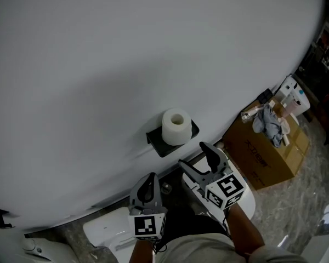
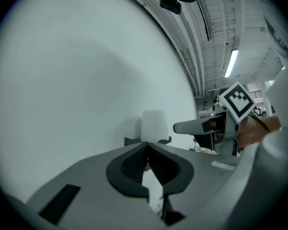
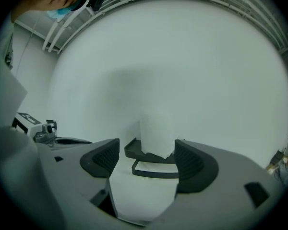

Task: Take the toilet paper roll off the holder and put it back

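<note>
The left tool (image 1: 148, 182) hangs low, jaws pressed together on nothing, the toilet paper roll (image 1: 176, 126) stands upright on its black holder (image 1: 165, 146) on the white wall (image 1: 98, 64), and the right tool (image 1: 200, 159), jaws apart and empty, faces the roll without touching it.

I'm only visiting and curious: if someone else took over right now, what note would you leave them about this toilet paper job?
Left tool: jaws shut, empty, held low.
Right tool: jaws open, empty, aimed at the toilet paper roll, not touching it.
Roll: stands upright on the dark wall holder.
Done: nothing shows whether the roll has been off yet.
Left: if it hasn't, probably close the right tool on the roll, lift it off, then set it back.
</note>
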`<state>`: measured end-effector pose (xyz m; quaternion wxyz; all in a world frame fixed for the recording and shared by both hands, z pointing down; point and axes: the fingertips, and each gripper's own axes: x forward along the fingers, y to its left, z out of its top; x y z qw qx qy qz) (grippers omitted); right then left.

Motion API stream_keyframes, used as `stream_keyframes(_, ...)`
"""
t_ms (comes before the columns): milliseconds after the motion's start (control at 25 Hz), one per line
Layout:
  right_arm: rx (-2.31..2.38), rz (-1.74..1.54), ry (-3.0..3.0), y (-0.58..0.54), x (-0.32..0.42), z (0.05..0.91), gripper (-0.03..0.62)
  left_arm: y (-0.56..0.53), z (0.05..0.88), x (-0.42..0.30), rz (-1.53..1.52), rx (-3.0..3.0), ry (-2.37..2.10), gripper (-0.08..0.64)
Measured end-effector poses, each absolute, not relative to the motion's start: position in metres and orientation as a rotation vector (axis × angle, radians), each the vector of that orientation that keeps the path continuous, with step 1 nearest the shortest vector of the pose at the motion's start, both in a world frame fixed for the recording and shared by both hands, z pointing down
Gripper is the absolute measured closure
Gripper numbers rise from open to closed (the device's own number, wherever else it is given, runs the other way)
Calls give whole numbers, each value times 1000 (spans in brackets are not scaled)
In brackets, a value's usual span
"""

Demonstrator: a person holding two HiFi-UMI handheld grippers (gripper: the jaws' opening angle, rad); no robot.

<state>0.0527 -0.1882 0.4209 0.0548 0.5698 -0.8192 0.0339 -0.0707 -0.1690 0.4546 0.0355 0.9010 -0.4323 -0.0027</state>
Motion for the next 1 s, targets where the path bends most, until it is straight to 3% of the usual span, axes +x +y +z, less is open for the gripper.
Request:
stream_keyframes(160,1733,59,-2458,-179,53,424,261,-165,451,-62,-15,2785,-1320,557)
stream_keyframes(200,1762,52,-2445,-177,57,424,343,-164,450,-59,-18,2783,-1318,557)
stream_keyframes(240,1790,46,-2434,-175,61,424,472,-162,448,-56,-27,2782,-1318,557)
stream_keyframes(280,1805,39,-2428,-173,64,424,506,-161,446,-53,-38,2782,-1321,557)
stream_keyframes(560,1763,-4,-2451,-152,85,425,575,-147,447,-25,-2,2767,-1366,557)
stream_keyframes(1000,1678,-71,-2505,-89,127,424,588,-91,442,31,9,2750,-1429,557)
